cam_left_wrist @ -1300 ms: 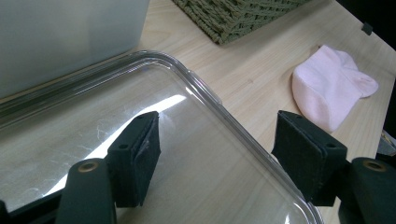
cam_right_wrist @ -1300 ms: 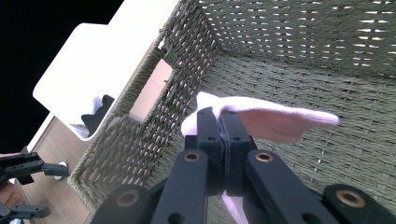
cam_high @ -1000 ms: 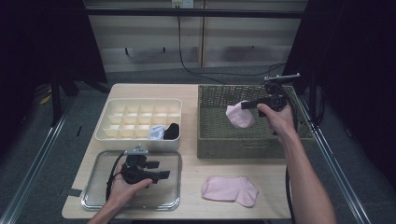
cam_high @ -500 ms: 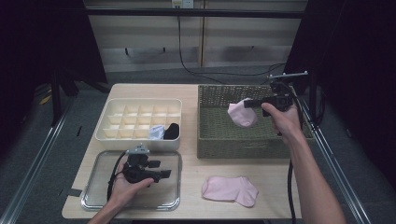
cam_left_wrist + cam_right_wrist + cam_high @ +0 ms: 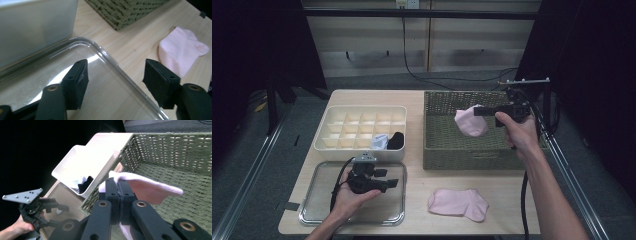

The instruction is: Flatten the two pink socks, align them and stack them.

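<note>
1. Table [image 5: 417, 185]: pale wood, and I see it carrying the same layout as a second ago.
2. Wicker basket [image 5: 447, 150]: green, at my right rear; unmoved.
3. Divided white box [image 5: 357, 145]: at the left rear, with a pale blue item [image 5: 379, 142] and a black one [image 5: 396, 140] in its near-right cells, as before.
4. Clear tray [image 5: 312, 210]: at the left front; my left gripper [image 5: 394, 183] hangs over it. Its jaws stand apart with nothing between them, having just been narrowing slightly.
5. Second pink sock [image 5: 458, 204]: flat on the table in front of the basket, untouched since the earlier frame.
6. Pink sock [image 5: 470, 122]: clamped in my right gripper [image 5: 117, 192], jaws pressed tight on the fabric. It hangs above the basket's interior, a little higher than a second ago.
</note>
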`<state>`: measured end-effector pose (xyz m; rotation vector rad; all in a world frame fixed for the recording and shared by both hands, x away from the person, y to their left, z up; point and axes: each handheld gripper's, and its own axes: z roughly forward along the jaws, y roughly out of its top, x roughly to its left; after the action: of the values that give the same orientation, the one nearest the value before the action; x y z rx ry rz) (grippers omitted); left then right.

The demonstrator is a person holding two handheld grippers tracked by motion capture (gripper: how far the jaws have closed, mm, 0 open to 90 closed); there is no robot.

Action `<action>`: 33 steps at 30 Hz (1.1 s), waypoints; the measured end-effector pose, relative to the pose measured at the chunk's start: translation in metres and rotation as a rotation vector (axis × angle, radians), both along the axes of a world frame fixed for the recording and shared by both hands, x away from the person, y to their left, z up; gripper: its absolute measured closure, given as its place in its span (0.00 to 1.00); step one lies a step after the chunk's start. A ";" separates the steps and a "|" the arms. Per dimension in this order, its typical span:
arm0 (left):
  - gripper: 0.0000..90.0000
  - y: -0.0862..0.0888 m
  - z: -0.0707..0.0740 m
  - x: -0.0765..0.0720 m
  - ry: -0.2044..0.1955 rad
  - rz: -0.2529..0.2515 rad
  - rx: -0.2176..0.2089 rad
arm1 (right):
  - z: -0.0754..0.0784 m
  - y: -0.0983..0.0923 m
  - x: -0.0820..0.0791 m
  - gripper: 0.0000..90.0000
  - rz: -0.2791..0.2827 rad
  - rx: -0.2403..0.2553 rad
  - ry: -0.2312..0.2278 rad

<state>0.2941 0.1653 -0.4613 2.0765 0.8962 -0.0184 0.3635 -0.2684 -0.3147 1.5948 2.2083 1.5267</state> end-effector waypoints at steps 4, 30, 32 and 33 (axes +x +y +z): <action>0.51 -0.002 0.009 -0.002 -0.023 -0.037 -0.006 | 0.006 0.000 -0.010 0.99 0.010 0.009 -0.019; 0.39 -0.041 0.041 0.005 -0.055 -0.060 -0.091 | 0.012 -0.005 -0.083 0.99 0.069 0.044 -0.066; 0.39 -0.046 0.040 0.004 -0.056 -0.066 -0.089 | 0.009 -0.006 -0.088 0.99 0.071 0.047 -0.071; 0.39 -0.048 0.039 0.004 -0.054 -0.069 -0.090 | 0.008 -0.007 -0.091 0.99 0.071 0.052 -0.074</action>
<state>0.2979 0.1177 -0.4219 2.0136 0.7766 -0.0390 0.2721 -0.2751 -0.3070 1.4616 2.2274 1.6462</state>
